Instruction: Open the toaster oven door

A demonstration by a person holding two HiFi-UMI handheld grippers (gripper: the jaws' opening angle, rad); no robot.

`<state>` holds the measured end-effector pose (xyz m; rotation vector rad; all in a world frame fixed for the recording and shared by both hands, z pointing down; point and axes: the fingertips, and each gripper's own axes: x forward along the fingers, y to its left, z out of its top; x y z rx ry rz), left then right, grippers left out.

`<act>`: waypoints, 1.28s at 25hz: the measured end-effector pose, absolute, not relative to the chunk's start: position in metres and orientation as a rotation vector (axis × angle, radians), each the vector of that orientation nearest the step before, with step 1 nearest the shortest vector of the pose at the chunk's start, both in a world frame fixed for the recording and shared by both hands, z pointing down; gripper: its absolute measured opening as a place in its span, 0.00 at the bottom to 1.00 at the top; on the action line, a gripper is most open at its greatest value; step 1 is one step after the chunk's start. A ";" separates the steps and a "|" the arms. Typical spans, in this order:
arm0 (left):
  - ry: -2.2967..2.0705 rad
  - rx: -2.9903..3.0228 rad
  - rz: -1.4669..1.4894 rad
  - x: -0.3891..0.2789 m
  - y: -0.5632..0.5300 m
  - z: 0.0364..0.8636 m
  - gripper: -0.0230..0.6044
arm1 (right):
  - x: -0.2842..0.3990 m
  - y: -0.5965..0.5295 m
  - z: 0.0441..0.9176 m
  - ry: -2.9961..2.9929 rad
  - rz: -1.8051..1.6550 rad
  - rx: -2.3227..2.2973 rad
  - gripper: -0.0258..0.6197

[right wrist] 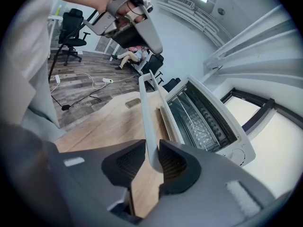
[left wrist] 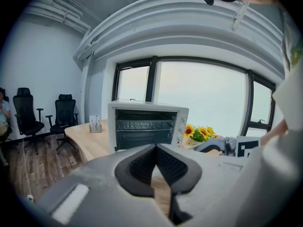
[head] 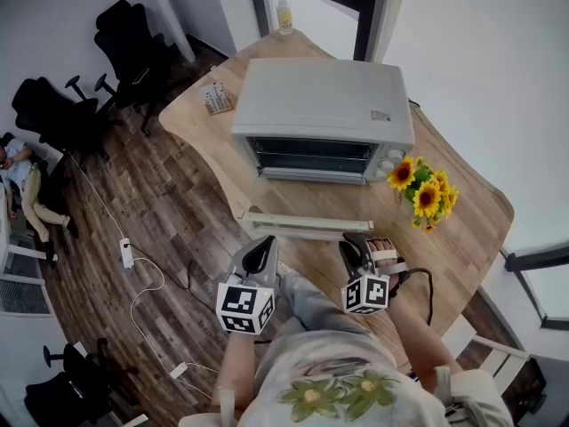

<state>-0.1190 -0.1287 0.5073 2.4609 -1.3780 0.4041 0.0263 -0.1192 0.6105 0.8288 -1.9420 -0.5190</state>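
1. Task object. The toaster oven (head: 322, 105) stands on the wooden table (head: 462, 229), front facing me. Its door (head: 298, 223) is already swung down to roughly level and reaches out over the table toward the operator. The wire rack (left wrist: 144, 125) shows inside the open cavity. The control knobs (head: 391, 158) sit at the right end of the front panel.

2. Right gripper. In the head view the right gripper (head: 360, 252) sits at the right end of the door's front edge. In the right gripper view I see the right gripper (right wrist: 152, 148) closed on the door handle (right wrist: 146, 112). The pale bar runs between the two dark pads and on away from the camera, and both pads press against it.

3. Left gripper. The left gripper (head: 260, 252) is held near the left end of the door's front edge. I cannot tell from the head view whether it touches the door. In the left gripper view the left gripper (left wrist: 155, 148) has its pad tips met, with nothing between them. It points toward the open oven.

4. Surroundings. A bunch of sunflowers (head: 425, 192) stands just beside the oven's right front corner. A small card holder (head: 216, 98) sits on the table to the oven's left. A bottle (head: 284, 16) stands at the table's far end by the window. Black office chairs (head: 129, 43) stand on the wood floor beyond the table. A white power strip (head: 127, 254) with its cable lies on the floor.
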 end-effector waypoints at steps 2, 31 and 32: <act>-1.385 2.456 0.407 -0.120 -0.128 0.507 0.04 | 0.026 -0.117 0.613 -1.944 -0.517 0.818 0.18; -1.390 2.453 0.424 -0.120 -0.123 0.509 0.04 | 0.021 -0.099 0.657 -1.900 -0.454 0.817 0.24; -1.390 2.453 0.423 -0.120 -0.123 0.510 0.04 | 0.021 -0.099 0.659 -1.896 -0.456 0.820 0.25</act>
